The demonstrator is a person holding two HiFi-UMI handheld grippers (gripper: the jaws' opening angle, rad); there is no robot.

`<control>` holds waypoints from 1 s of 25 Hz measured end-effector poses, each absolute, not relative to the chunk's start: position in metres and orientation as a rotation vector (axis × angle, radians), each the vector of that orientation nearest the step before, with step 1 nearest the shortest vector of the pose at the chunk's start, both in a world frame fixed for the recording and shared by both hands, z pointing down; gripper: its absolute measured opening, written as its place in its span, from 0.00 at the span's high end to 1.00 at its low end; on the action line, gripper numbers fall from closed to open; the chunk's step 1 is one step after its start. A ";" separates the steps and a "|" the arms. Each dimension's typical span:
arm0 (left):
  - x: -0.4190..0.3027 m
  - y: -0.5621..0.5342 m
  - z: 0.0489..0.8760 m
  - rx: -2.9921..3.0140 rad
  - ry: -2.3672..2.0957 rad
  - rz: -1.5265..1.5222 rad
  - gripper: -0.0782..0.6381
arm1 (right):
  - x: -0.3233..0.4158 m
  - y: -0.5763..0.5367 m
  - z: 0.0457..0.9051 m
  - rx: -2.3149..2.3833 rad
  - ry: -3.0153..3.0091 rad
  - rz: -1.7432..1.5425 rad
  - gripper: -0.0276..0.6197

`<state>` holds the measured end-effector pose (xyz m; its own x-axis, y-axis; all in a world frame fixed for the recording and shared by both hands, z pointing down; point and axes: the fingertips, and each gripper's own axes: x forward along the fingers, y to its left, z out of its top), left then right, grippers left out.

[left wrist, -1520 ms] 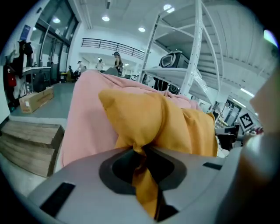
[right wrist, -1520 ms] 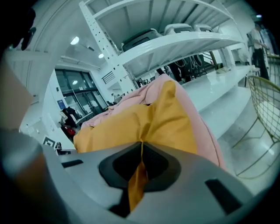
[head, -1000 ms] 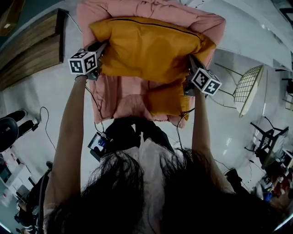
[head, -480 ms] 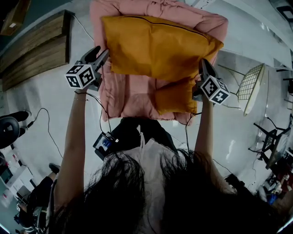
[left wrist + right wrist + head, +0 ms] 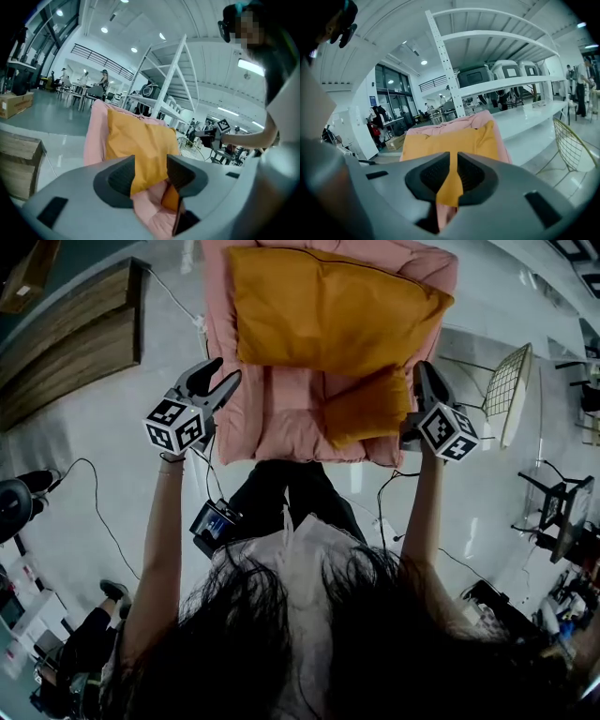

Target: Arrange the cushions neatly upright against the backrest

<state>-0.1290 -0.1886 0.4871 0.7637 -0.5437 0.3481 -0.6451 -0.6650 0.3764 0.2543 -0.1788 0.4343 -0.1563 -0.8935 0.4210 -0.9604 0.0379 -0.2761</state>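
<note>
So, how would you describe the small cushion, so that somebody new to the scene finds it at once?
Start at the pink armchair, the biggest thing in the head view. A large orange cushion stands against its back, and the small cushion lies on the seat in front of that. It is the same orange, but much smaller.

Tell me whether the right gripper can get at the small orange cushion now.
Probably yes: the small orange cushion lies exposed on the pink armchair seat beside the right gripper, nothing between them. Its jaws are shut, so they must open first.
</note>
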 end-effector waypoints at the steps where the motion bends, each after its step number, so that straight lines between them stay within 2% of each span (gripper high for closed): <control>1: -0.126 -0.177 0.486 2.491 -0.869 0.285 0.59 | 0.252 -0.168 0.434 1.960 -2.154 0.760 0.90; 14: -0.063 -0.078 0.508 2.519 -0.599 0.268 0.59 | 0.237 -0.058 0.455 2.022 -2.018 0.843 0.90; 21: -0.003 -0.050 0.560 2.419 -0.476 0.288 0.59 | 0.251 -0.034 0.483 1.930 -1.890 0.825 0.90; 23: 0.012 -0.038 0.575 2.390 -0.460 0.291 0.59 | 0.258 -0.028 0.489 1.864 -1.863 0.779 0.84; 25: 0.024 -0.025 0.587 2.356 -0.457 0.296 0.59 | 0.264 -0.024 0.497 1.788 -1.847 0.753 0.66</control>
